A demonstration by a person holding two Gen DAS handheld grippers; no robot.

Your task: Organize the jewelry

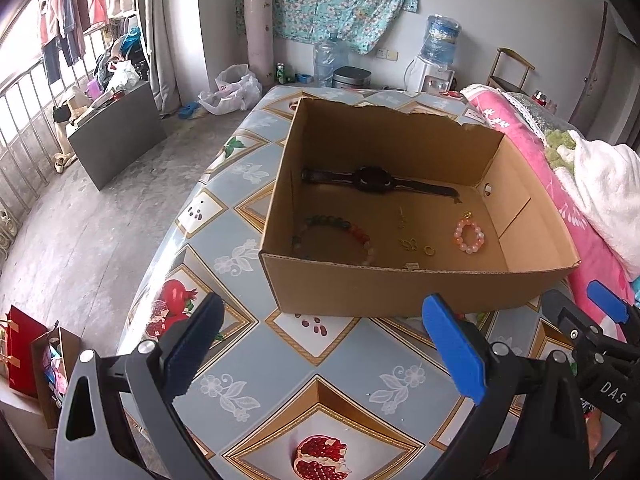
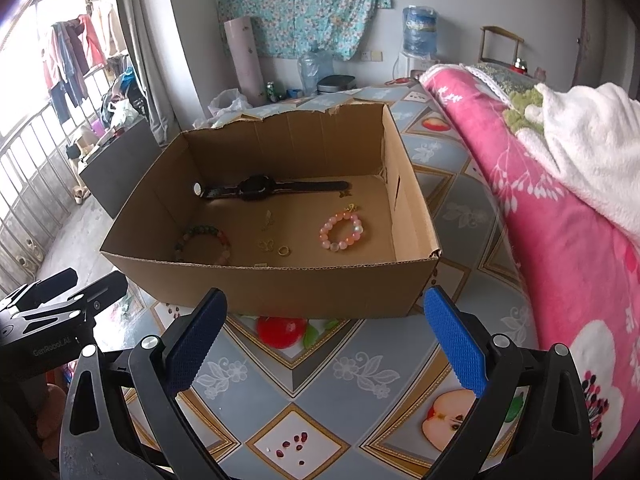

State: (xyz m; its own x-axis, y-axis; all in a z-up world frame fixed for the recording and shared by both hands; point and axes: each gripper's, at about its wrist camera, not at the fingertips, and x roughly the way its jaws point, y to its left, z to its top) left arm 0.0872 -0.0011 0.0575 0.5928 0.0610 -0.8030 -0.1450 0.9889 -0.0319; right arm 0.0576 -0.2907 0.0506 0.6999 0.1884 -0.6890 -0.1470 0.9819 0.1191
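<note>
Left gripper [image 1: 324, 344]: jaws wide apart, nothing between them; it hovers over the table [image 1: 280, 360], short of the box's near wall.
Right gripper [image 2: 326, 340]: jaws also spread wide and empty, above the table just in front of the box.
Box [image 1: 400, 288]: open cardboard, standing on the patterned tablecloth beyond both pairs of jaws; the far wall has a torn top edge.
Watch [image 1: 372, 180]: black, lying flat along the far wall inside the box, strap stretched out to both sides.
Green bracelet [image 1: 340, 232]: green and reddish beads, on the box floor at the near left, partly hidden by the near wall.
Pink bracelet [image 1: 469, 235]: small ring of pink beads, on the floor toward the right, apart from the watch.
Gold pieces [image 1: 412, 242]: a few small items in the middle of the floor between the two bracelets; one looks like a ring, the others are too small to tell.
Blanket [image 2: 560, 220]: pink, flowered, heaped along the table's right side beside the box.
</note>
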